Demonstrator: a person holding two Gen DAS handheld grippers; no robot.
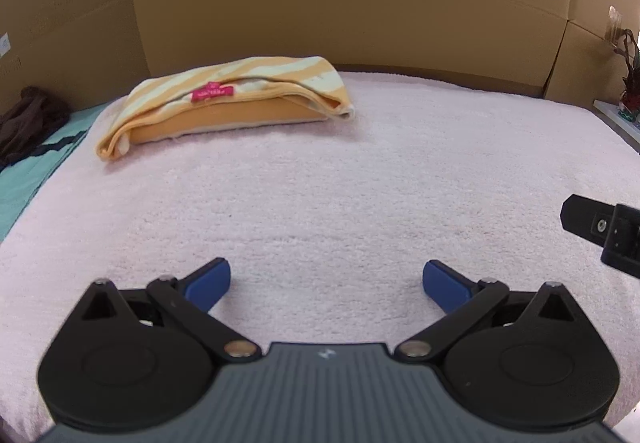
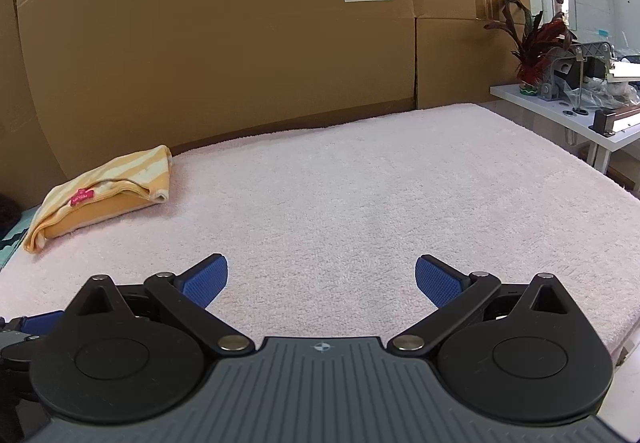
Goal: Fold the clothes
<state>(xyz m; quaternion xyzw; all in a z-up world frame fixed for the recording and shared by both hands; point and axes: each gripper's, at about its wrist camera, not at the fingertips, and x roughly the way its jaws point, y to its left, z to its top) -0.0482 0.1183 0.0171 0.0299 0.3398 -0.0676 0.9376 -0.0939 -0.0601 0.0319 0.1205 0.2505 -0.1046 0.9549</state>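
striped yellow garment [image 1: 224, 103] lies folded, pink tag showing, on pink towel [image 1: 360, 183].

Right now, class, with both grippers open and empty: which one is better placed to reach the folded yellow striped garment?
Left, probably. The folded yellow striped garment lies nearly straight ahead of the left gripper; from the right gripper it sits far off to the left, across the pink towel surface.
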